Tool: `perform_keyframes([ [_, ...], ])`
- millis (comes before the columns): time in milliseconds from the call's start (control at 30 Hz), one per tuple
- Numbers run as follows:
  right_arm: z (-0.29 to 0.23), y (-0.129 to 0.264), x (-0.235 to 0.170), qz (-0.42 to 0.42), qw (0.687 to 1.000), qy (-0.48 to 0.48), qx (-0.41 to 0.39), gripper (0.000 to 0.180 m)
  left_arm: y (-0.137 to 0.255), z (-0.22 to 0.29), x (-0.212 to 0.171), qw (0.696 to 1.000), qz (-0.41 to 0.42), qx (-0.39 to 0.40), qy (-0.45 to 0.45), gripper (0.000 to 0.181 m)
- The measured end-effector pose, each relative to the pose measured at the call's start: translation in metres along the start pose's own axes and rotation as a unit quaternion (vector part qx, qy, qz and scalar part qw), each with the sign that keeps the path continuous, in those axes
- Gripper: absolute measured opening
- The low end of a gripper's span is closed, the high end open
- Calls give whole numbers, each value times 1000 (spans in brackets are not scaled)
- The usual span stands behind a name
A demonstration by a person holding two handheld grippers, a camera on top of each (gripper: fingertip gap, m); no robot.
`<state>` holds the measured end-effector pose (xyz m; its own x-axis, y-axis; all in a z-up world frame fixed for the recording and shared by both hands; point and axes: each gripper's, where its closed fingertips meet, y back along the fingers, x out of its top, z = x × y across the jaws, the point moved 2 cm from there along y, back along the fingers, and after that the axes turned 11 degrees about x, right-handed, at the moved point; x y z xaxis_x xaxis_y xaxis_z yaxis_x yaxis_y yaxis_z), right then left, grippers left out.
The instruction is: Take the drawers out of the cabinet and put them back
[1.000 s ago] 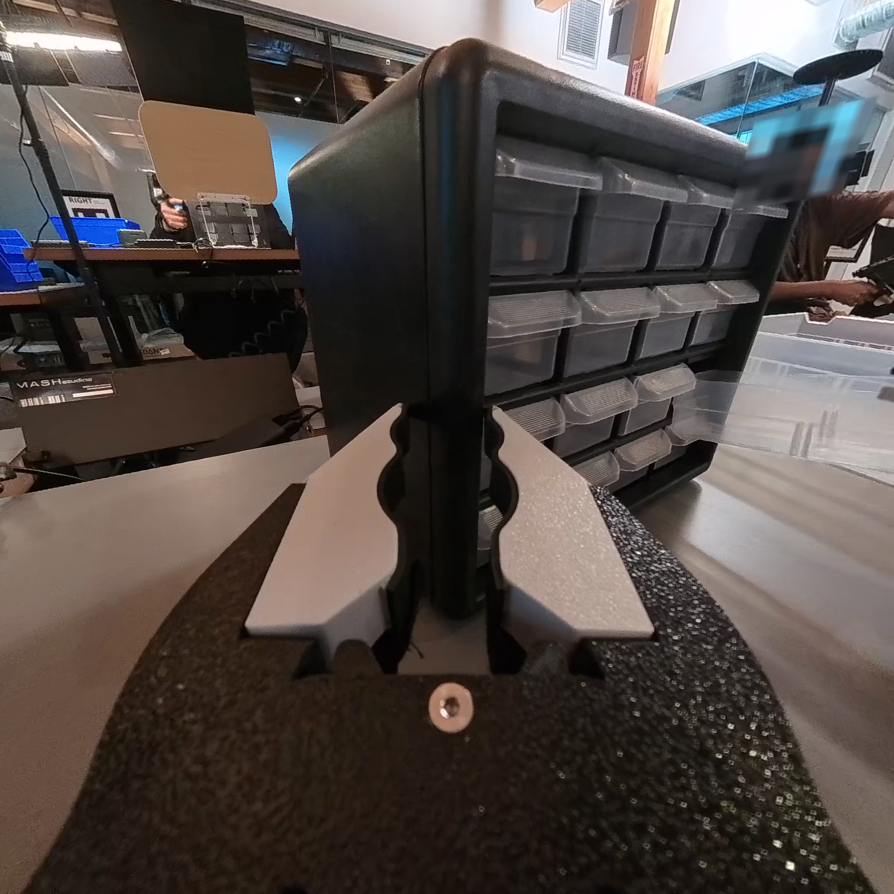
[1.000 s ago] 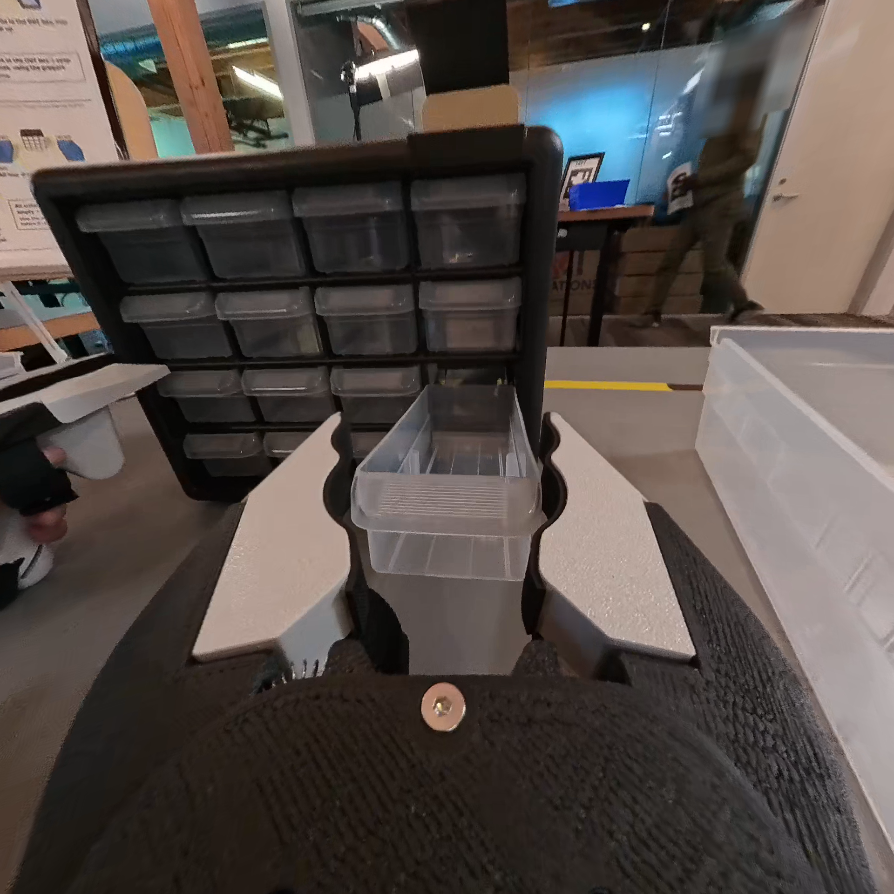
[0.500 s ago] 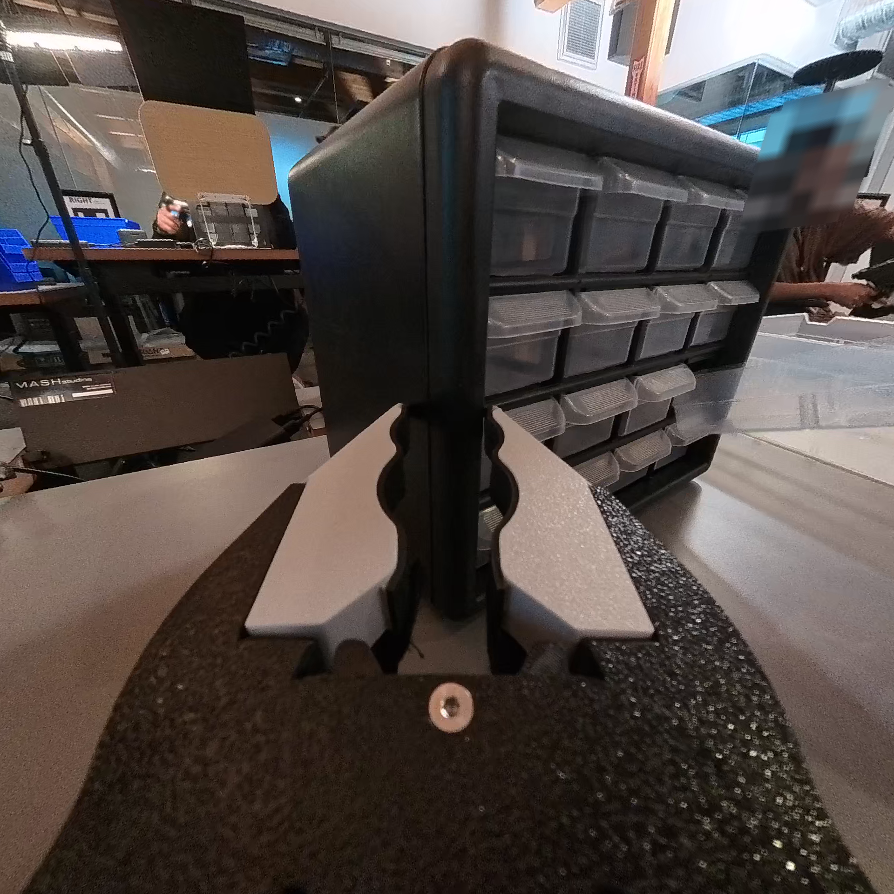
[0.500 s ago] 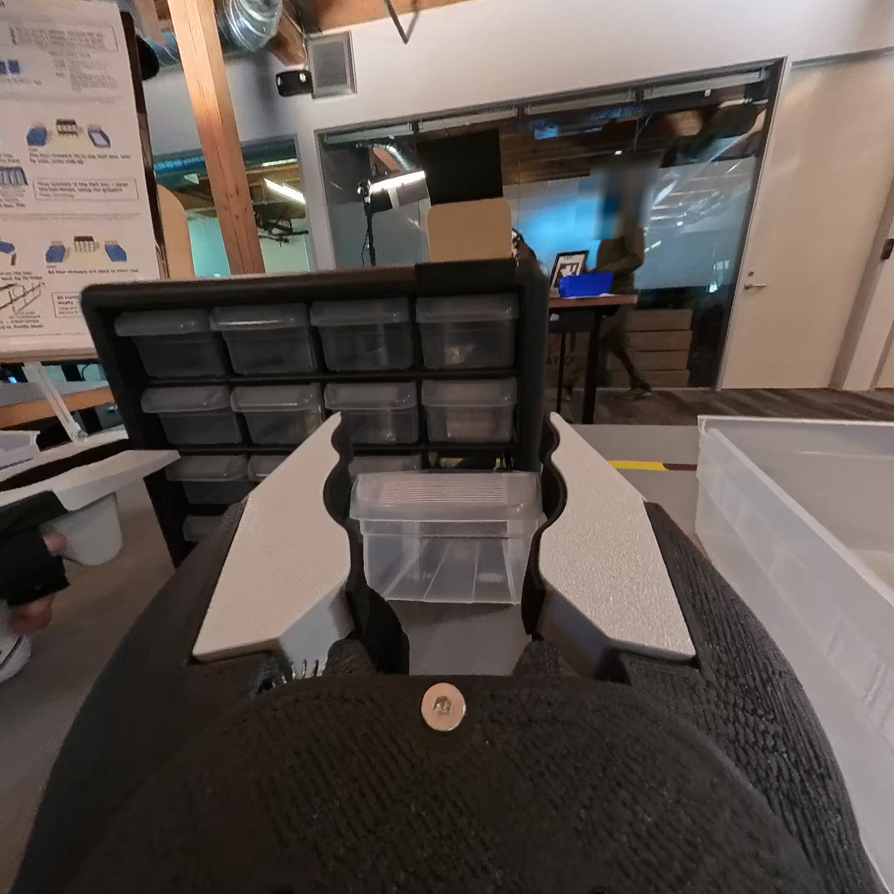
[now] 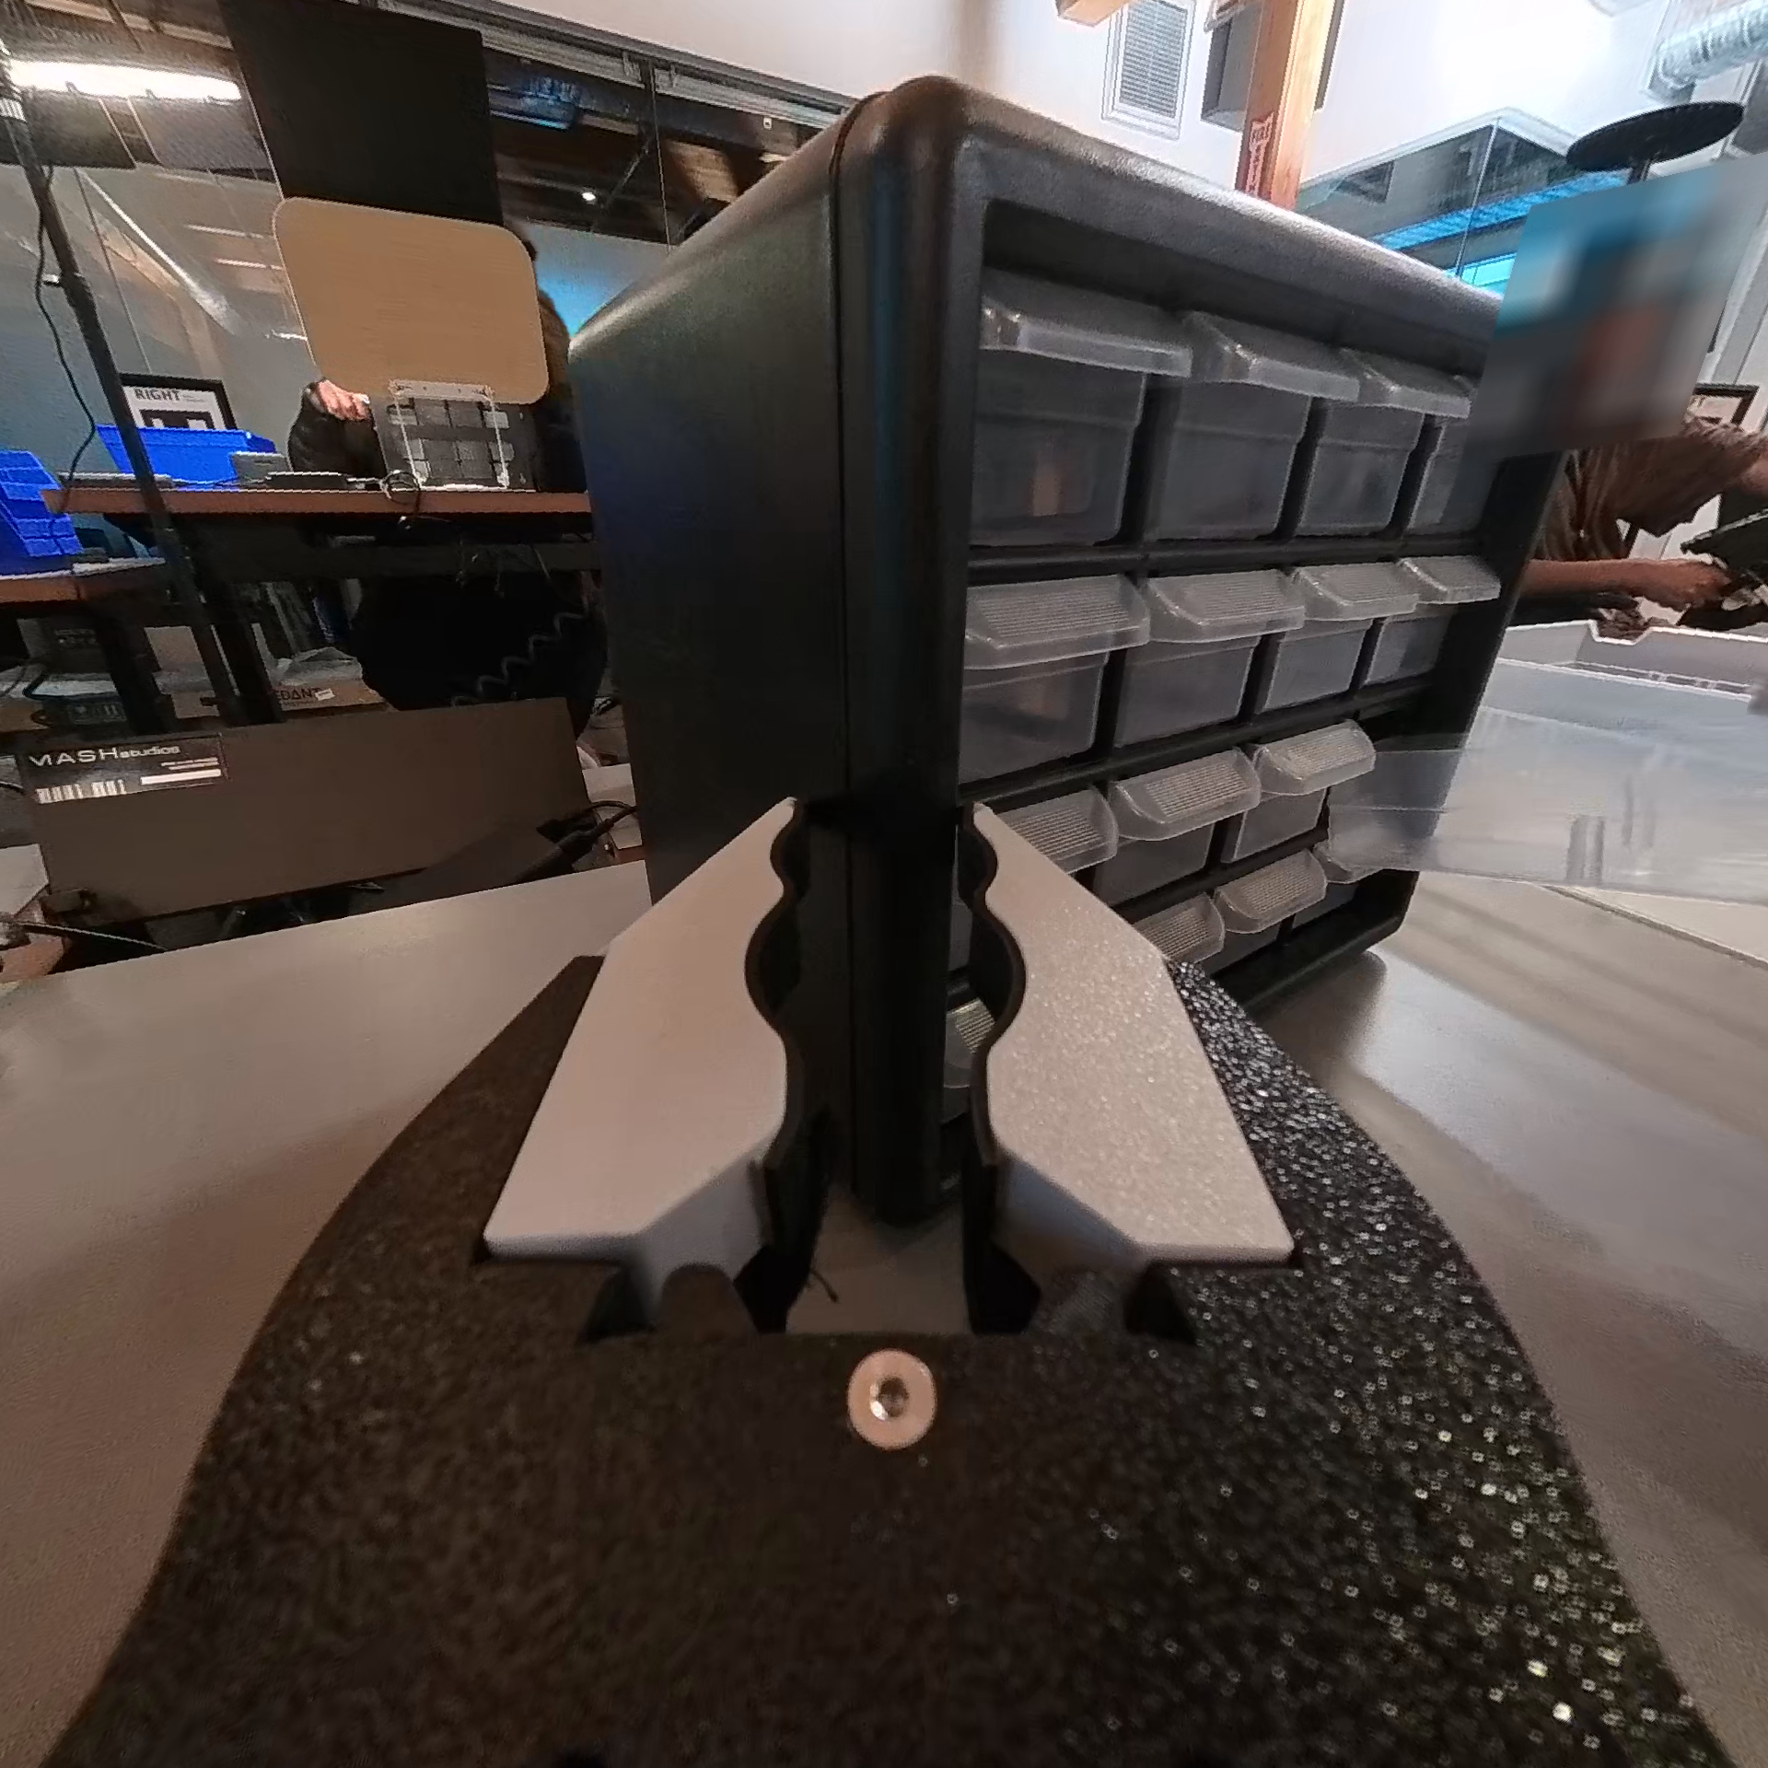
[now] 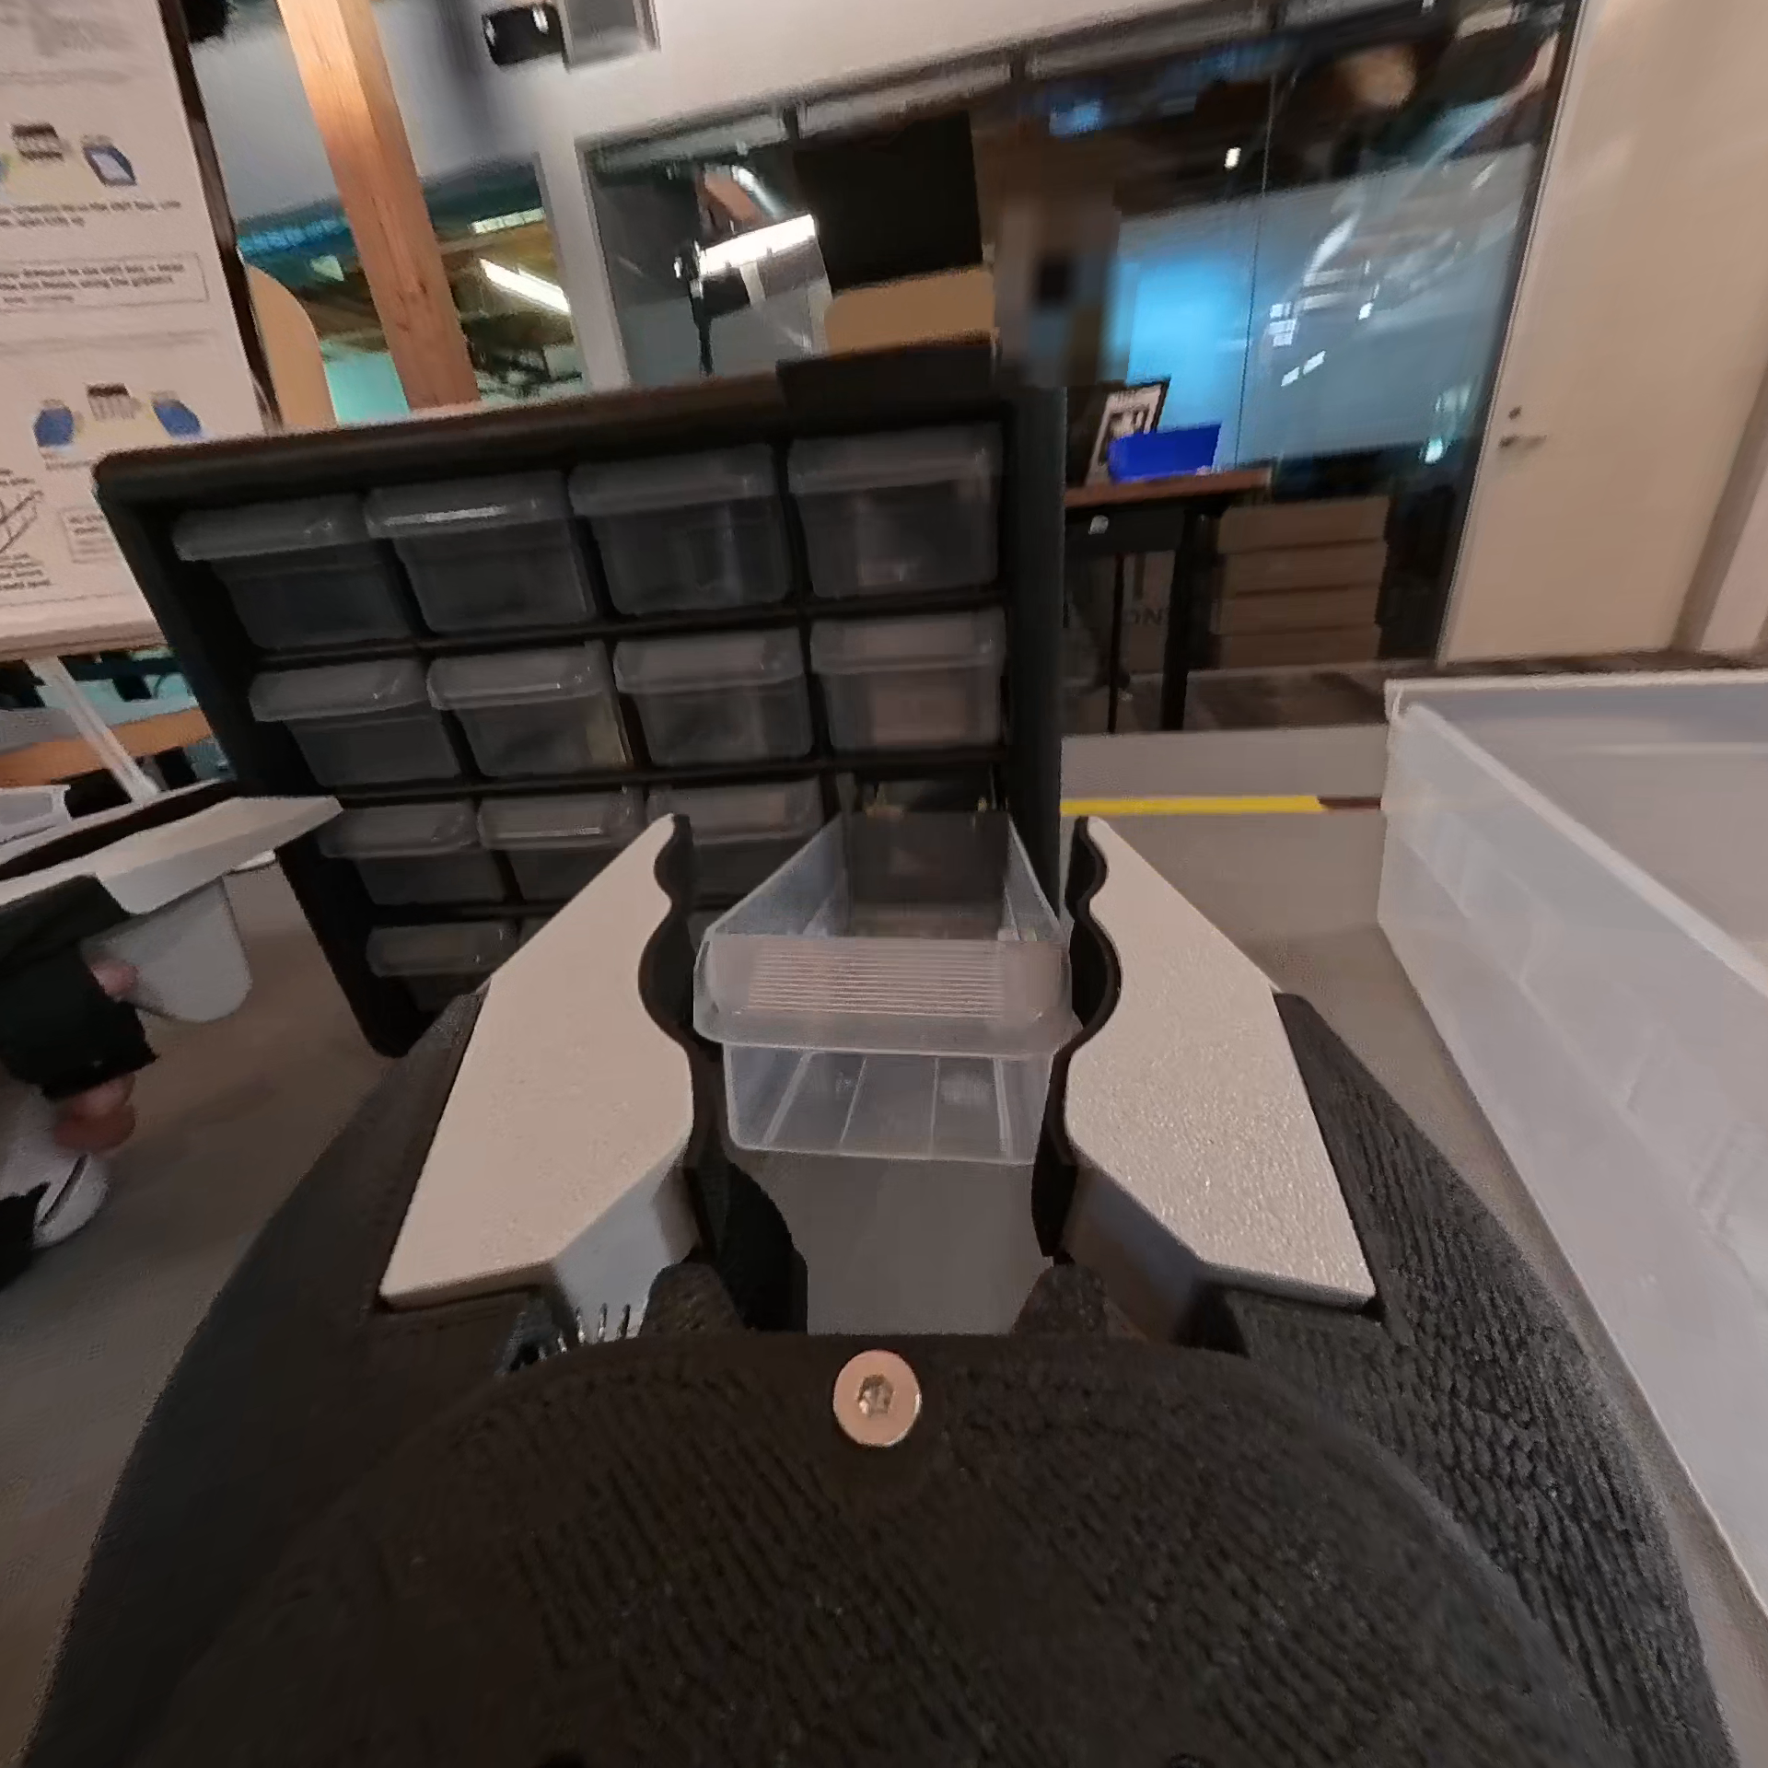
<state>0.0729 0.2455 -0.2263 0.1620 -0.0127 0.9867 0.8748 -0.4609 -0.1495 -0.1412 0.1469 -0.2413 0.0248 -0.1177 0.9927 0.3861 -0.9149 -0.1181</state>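
Note:
A black cabinet (image 5: 727, 536) with rows of clear plastic drawers stands on the grey table. My left gripper (image 5: 885, 832) is shut on the cabinet's front left corner edge near the bottom. The cabinet also shows in the right wrist view (image 6: 593, 612). My right gripper (image 6: 875, 832) is shut on a clear drawer (image 6: 875, 995), held level in front of the empty dark slot (image 6: 918, 813) at the right end of the third row. The drawer's far end is at the slot's mouth. In the left wrist view the drawer (image 5: 1531, 813) shows blurred at the cabinet's right side.
A large clear plastic bin (image 6: 1579, 909) stands on the table to the right of the cabinet. The left gripper and the hand holding it (image 6: 115, 918) show at the left of the right wrist view. People and desks are in the background.
My right gripper has tilted and shifted with the drawer, bringing its far end up to the empty third-row slot. My left gripper has stayed clamped on the cabinet's corner.

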Motion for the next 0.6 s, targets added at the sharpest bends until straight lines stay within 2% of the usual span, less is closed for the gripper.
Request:
perform_keyframes([
  [267,-3,16,-36,-140,990,-32,12,77,0,0,0,1000,0,-1,2,29],
  [433,-15,44,-57,-228,972,-39,31,78,0,0,0,1000,-1,-2,4,29],
  [600,-18,63,-64,-277,960,-18,31,79,0,0,0,1000,-1,-2,6,29],
])
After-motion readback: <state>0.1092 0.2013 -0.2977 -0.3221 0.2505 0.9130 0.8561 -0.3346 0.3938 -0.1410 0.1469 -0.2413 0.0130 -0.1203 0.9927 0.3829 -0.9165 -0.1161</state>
